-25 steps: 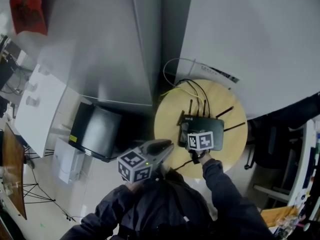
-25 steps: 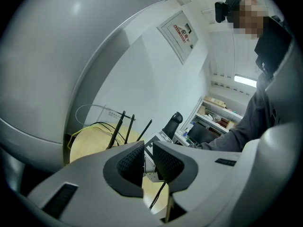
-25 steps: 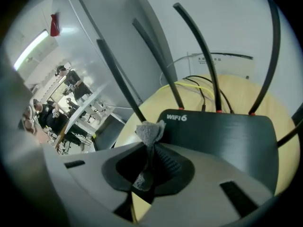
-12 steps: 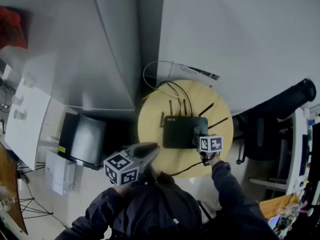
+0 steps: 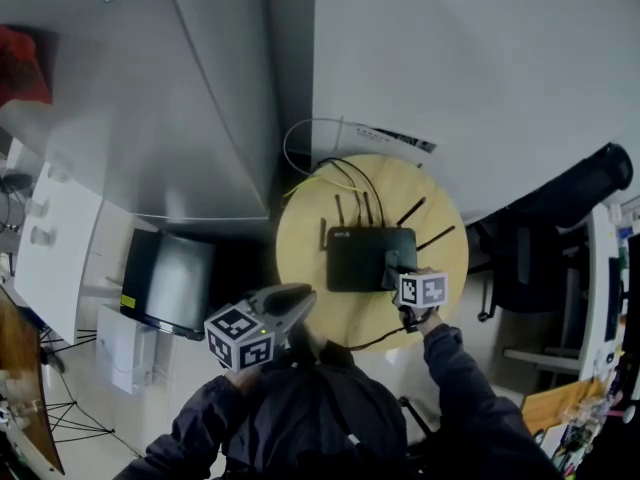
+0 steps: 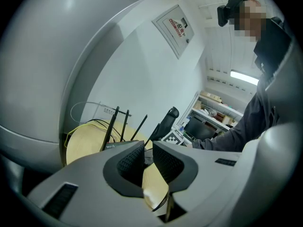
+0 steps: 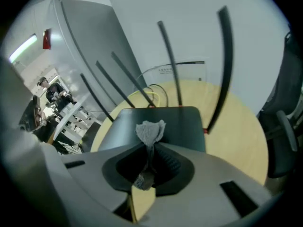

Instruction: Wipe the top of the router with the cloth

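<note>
A black router point(image 5: 360, 258) with several antennas lies on a small round wooden table point(image 5: 305, 238). My right gripper point(image 5: 393, 266) is at the router's right front corner, shut on a small grey cloth. In the right gripper view the cloth point(image 7: 150, 130) sticks up from between the jaws and rests on the router's top point(image 7: 180, 122). My left gripper point(image 5: 300, 298) hovers off the table's near left edge, away from the router. In the left gripper view its jaws point(image 6: 147, 160) stand close together with nothing between them, and the router point(image 6: 113, 146) lies beyond.
Yellow and black cables point(image 5: 340, 176) loop over the table's back edge towards the wall. A dark box point(image 5: 168, 283) sits on the floor at left. An office chair point(image 5: 530, 268) stands right of the table. Grey wall panels point(image 5: 480, 78) rise behind.
The right gripper has slid the cloth from the middle of the router's top to its right front corner. The head view has shifted. The left gripper has kept its place.
</note>
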Demonstrator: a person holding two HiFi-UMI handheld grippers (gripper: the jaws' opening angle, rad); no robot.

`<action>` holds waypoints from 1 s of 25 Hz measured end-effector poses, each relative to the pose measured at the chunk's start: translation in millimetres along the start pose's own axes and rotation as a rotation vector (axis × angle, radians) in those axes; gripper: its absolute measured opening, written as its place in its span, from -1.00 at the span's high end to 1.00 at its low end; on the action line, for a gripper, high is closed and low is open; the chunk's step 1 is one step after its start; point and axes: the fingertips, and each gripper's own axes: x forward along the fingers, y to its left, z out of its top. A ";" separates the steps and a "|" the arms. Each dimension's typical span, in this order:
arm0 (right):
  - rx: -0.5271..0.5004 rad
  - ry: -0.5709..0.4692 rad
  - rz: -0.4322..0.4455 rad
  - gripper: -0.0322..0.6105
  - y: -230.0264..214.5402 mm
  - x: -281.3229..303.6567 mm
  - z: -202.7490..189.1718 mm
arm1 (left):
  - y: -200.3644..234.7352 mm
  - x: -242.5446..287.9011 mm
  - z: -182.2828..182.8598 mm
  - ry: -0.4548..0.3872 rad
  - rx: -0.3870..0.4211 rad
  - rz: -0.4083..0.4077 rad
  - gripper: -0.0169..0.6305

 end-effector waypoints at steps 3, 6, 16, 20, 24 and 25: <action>-0.040 0.002 0.093 0.68 64.8 14.0 -2.4 | -2.9 -1.7 -1.1 -0.002 -0.002 0.003 0.82; -0.100 0.015 0.174 0.68 123.8 31.1 -7.6 | -5.2 -2.6 -1.8 0.000 0.000 0.008 0.82; -0.127 0.075 0.209 0.68 146.6 46.2 -32.1 | -9.1 -8.5 -4.9 0.008 -0.001 0.028 0.83; -0.101 0.067 0.164 0.68 105.7 31.5 -36.7 | -11.0 -1.9 -7.7 0.017 -0.002 0.018 0.82; -0.062 0.046 0.089 0.68 47.2 7.8 -41.9 | -16.5 7.5 -6.4 0.025 0.009 0.001 0.82; -0.049 0.040 0.070 0.68 30.9 1.2 -43.3 | -17.5 9.6 -6.3 0.027 0.011 -0.002 0.82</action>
